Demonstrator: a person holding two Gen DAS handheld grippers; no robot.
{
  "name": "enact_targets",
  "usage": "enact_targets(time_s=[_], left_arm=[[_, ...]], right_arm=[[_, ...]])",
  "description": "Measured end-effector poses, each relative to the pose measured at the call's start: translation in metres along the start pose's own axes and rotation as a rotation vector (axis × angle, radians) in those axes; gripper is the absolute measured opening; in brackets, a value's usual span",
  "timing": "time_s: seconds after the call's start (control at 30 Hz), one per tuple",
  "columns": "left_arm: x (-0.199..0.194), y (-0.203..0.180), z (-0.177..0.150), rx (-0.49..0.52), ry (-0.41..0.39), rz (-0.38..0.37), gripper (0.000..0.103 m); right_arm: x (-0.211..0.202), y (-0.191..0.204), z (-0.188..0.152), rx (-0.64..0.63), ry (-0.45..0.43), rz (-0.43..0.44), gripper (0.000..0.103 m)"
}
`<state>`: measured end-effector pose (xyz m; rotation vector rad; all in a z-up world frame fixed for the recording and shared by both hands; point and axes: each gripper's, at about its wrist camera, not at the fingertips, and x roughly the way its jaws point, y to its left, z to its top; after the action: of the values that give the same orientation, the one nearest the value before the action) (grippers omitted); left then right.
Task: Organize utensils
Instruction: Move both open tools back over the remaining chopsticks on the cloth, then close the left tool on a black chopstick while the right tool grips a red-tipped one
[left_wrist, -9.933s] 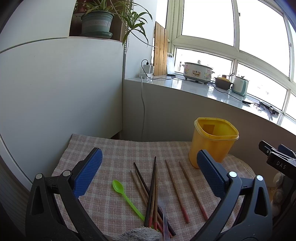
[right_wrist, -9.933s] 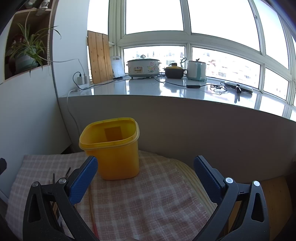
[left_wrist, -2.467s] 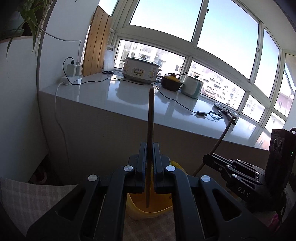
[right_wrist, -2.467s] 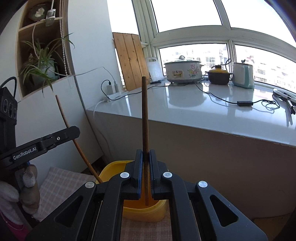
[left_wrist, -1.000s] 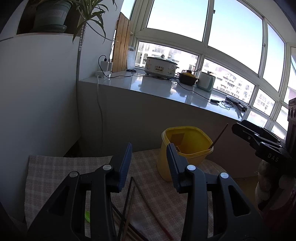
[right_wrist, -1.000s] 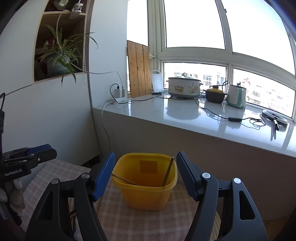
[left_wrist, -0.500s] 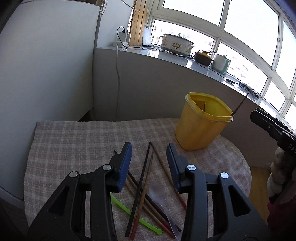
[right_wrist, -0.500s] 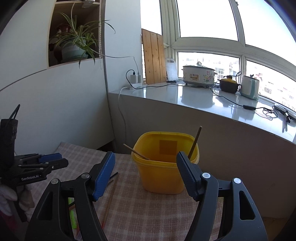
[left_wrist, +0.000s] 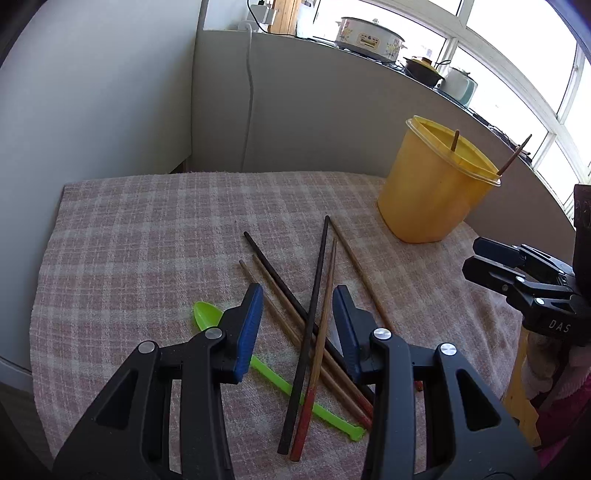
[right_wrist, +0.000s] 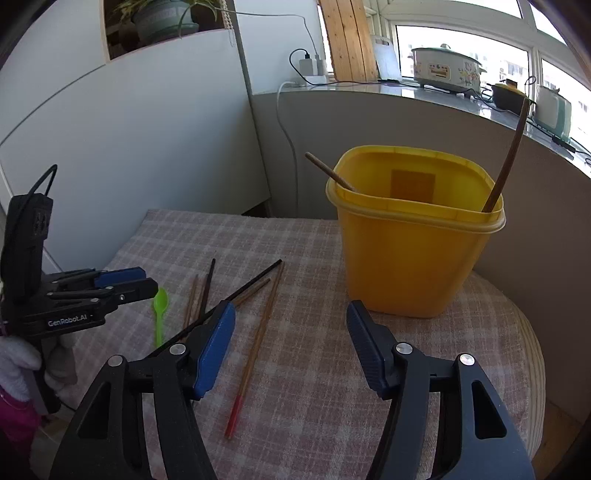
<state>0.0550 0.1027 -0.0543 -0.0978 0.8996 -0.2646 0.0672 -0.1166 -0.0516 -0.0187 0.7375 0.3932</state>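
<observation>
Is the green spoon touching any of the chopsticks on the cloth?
Touching. The left wrist view shows the black chopstick and a red-tipped chopstick lying straight across the green spoon handle, with no gap visible where they cross.

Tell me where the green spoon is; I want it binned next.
The green spoon lies on the checked cloth left of the loose chopsticks, its handle running under them, just beside the left gripper.

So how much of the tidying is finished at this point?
Just begun. Two chopsticks stand in the yellow tub. Nothing is in hand: the left claw and right claw are both open and empty. Left on the checked cloth: a pile of chopsticks and a green spoon.
</observation>
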Motion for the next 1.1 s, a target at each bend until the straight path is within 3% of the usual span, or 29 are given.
enact_targets(time_s=[0.2,0.63,1.1], left_arm=[[0.027,-0.008,0.000,0.065,0.076,-0.008,0.036],[0.072,-0.022,0.015,0.145,0.180,0.004,0.018],[0.093,-0.030,0.017,0.215,0.226,0.047,0.016]], right_arm=[[0.031,0.002,-0.013,0.000,0.103,0.011,0.056],[0.070,0.017,-0.010,-0.026,0.201,0.033,0.040],[0.099,0.025,-0.006,-0.032,0.275,0.034,0.032]])
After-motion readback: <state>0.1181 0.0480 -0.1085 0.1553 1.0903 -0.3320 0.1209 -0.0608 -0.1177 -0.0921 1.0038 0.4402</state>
